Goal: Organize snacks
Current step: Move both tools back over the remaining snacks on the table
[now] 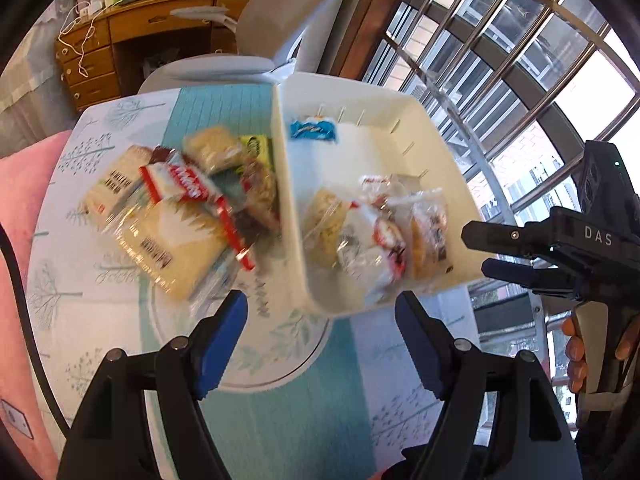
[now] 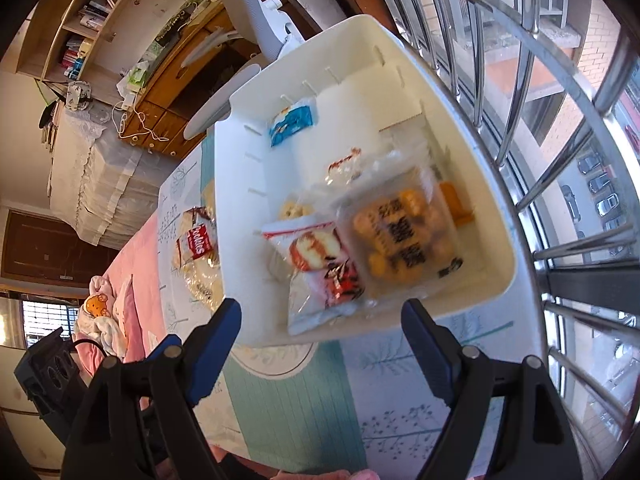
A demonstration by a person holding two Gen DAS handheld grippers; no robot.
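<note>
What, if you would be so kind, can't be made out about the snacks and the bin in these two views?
- Left wrist view: the pile of snack packets on the tablecloth is motion-blurred, so most labels are unreadable.
- Right wrist view: the white bin's wall hides most of that pile.
- Right wrist view: what lies under the clear packet of orange snacks is covered.
- Both views: the blue packet at the bin's far end is too small to read.
</note>
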